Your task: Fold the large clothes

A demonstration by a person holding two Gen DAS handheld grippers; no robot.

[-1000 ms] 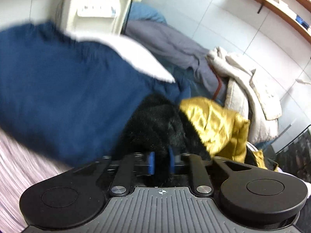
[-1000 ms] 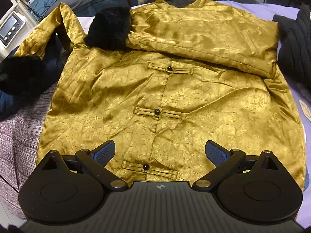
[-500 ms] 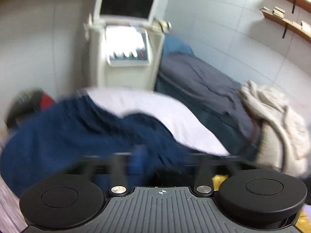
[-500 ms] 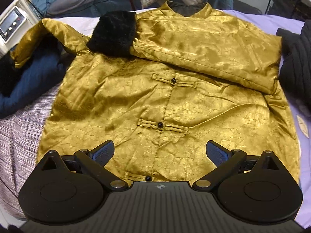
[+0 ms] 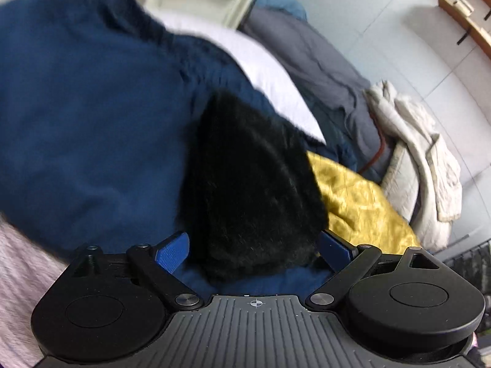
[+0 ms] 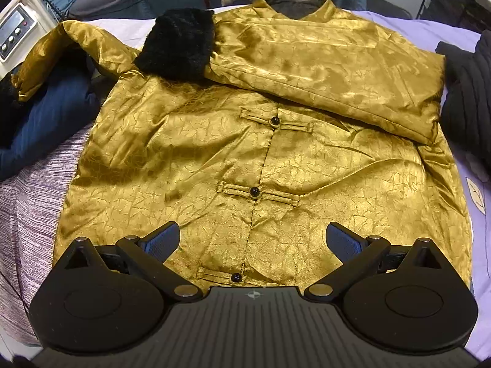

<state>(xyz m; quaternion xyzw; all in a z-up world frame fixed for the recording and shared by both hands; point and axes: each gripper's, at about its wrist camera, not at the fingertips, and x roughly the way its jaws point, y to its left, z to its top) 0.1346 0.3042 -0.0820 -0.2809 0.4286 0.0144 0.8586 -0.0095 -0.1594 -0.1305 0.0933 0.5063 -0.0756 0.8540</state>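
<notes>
A gold satin jacket with black knot buttons lies front up on the bed. Its right sleeve is folded across the chest, and the black fur cuff of that sleeve rests near the left shoulder. The other sleeve stretches off to the left over a navy garment. My left gripper is open, with that sleeve's black fur cuff lying between its blue fingers, and gold fabric behind it. My right gripper is open and empty above the jacket's hem.
A lilac bedsheet covers the bed. A black knit garment lies at the right edge. A white machine with buttons stands at the left. Grey and beige clothes are piled behind the bed.
My left gripper, shut on the fur cuff one second ago, has opened and the cuff now lies loose between its fingers. My right gripper has drawn back slightly and stays open.
</notes>
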